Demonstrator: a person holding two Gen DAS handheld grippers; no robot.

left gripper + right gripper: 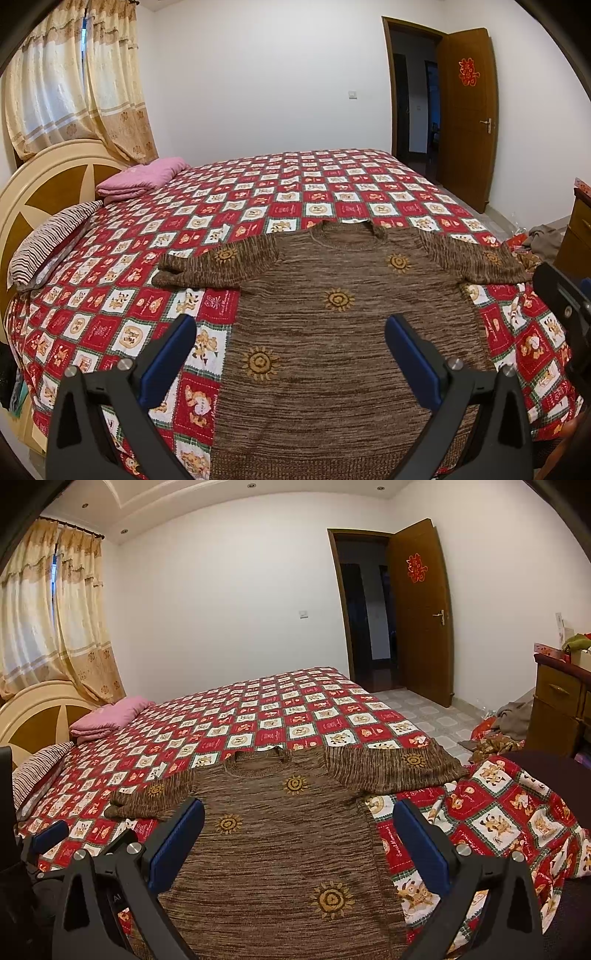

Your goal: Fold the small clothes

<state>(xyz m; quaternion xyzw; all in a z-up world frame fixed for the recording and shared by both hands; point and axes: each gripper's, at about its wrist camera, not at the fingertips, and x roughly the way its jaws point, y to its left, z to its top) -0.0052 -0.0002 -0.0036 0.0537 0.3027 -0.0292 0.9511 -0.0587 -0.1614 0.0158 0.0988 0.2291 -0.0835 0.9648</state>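
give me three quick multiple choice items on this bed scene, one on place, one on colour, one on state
1. Where does the sweater lie?
A. on the quilt
B. on the floor
C. on the cabinet

2. What colour is the folded blanket near the headboard?
A. green
B. pink
C. black

3. How do the left gripper and right gripper stand?
A. both shut on the sweater
B. one open, one shut
C. both open, holding nothing

Answers:
1 A: it is spread flat on the checked quilt, sleeves out.
2 B: the blanket is pink in both views.
3 C: each pair of blue fingers stands wide apart over the sweater.
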